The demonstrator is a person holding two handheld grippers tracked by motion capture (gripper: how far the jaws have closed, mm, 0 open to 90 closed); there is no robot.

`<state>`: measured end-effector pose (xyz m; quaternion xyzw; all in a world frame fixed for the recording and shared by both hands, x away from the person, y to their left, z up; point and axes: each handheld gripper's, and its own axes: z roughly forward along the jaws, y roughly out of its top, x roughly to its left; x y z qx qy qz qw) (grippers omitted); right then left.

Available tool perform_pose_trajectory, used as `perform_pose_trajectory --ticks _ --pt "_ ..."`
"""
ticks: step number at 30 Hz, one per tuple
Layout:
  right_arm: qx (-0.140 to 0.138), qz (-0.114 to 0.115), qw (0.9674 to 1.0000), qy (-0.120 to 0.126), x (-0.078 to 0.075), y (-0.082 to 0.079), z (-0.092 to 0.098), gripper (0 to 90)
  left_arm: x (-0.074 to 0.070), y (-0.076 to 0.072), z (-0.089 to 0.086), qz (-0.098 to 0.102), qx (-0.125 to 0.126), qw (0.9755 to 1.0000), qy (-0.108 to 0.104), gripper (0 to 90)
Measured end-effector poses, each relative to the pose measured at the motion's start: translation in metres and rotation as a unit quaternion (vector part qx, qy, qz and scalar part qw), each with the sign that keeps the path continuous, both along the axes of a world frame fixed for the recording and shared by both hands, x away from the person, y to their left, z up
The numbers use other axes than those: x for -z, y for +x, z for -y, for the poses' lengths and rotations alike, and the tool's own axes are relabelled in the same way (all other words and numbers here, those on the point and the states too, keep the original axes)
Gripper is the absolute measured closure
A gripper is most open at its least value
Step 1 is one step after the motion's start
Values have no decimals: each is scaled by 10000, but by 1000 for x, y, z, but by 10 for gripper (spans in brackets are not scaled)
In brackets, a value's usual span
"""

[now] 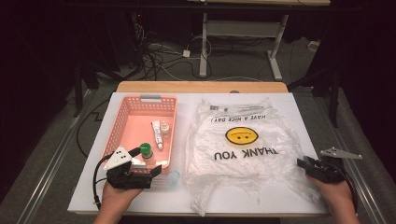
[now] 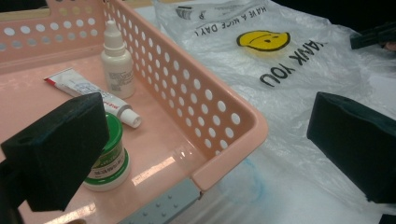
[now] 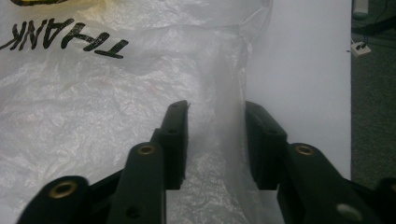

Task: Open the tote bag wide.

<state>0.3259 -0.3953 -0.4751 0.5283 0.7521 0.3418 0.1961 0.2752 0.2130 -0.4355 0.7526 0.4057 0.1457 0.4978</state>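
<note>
Left gripper (image 1: 156, 171), jaws wide and empty, straddles the pink basket's (image 1: 122, 116) near corner; its view reveals a green-capped jar (image 2: 108, 161). Right gripper (image 3: 215, 140), jaws narrowed, brackets the plastic bag's (image 1: 243, 140) right edge fold without clearly pinching.

The table (image 1: 299, 116) is bright and the room behind is dark. The plastic bag (image 1: 243, 140) shines. Close black jaws look blurry.
</note>
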Motion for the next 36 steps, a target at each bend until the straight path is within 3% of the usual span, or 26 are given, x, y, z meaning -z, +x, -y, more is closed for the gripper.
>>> perform_pose_trajectory --ticks 1,2,3,6,13,19,21,24,26,28,32,34,36 --pt "-18 -6 10000 -4 0 -1 0 783 -1 0 0 17 -7 10000 5 0" --pt "-18 -6 10000 -4 0 -1 0 783 -2 -1 1 45 -10 10000 19 0" --pt "-49 3 10000 -27 0 -4 -1 863 -2 -2 2 64 -5 10000 54 0" --pt "-54 37 10000 -46 -1 -6 -2 900 -3 -2 5 111 -13 9997 195 0" --pt "-71 302 9995 -26 -10 -25 -4 900 -4 -1 7 88 7 9997 217 0" --pt "-142 297 9995 31 -12 -43 -6 900 -4 2 9 119 -21 9998 141 0" --pt "-130 340 9993 60 -14 -53 -6 900 -4 3 9 119 -34 9996 237 0" --pt "-168 323 9993 54 -13 -65 -8 900 -4 3 9 61 -177 9993 308 0" --pt "-201 303 9993 35 -13 -73 -8 900 -5 1 9 84 -267 9985 467 0" --pt "-241 208 9994 138 -9 -86 -8 900 -5 -2 9 106 -325 9982 487 0" --pt "-352 98 9992 164 -6 -97 -9 900 -4 -4 9 -16 -169 9983 554 0" --pt "-399 44 9991 122 -4 -102 -10 820 -4 -3 12 -114 -26 9983 578 0" --pt "-415 105 9989 184 -5 -105 -9 735 -4 -4 14 -82 15 9980 626 0"
